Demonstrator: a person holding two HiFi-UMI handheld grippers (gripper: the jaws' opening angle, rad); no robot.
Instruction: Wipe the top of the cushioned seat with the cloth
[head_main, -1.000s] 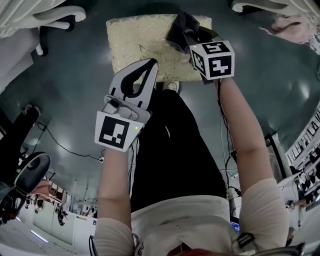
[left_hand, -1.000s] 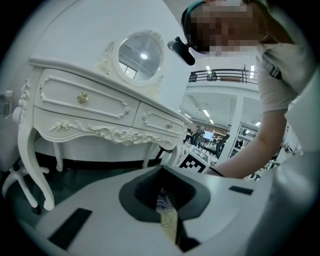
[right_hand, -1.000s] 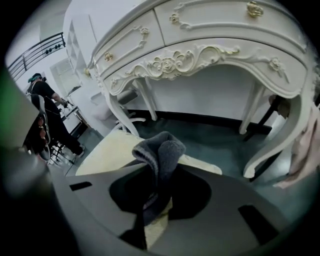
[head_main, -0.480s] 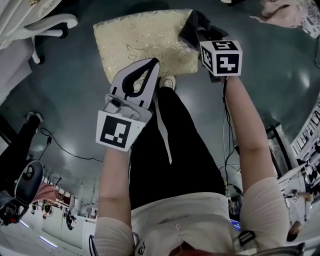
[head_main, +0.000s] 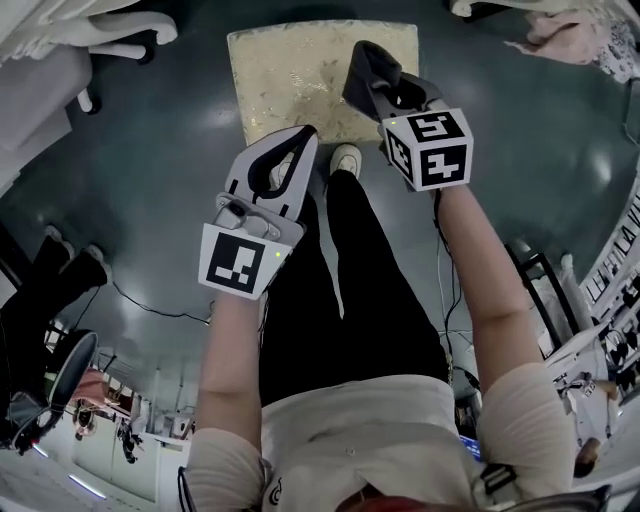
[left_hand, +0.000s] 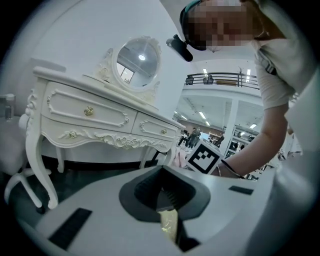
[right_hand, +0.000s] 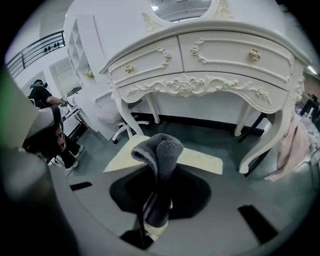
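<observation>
Right claw (head_main: 388, 92) is clamping shut on the grey cloth (head_main: 368, 68), whose folded end is sticking up past the jaws. Cloth is hovering over the seat (head_main: 300, 70) at its 3 o'clock edge; contact cannot be judged. Left claw (head_main: 303, 140) is sitting closed with nothing in it, tips at the seat's 6 o'clock edge. Seat is standing on the floor (head_main: 150, 200), at 12 o'clock in the head view.

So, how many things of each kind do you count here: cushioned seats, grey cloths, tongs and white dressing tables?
Cushioned seat: 1
Grey cloth: 1
Tongs: 2, the left tongs and the right tongs
White dressing table: 1
Total: 5
</observation>
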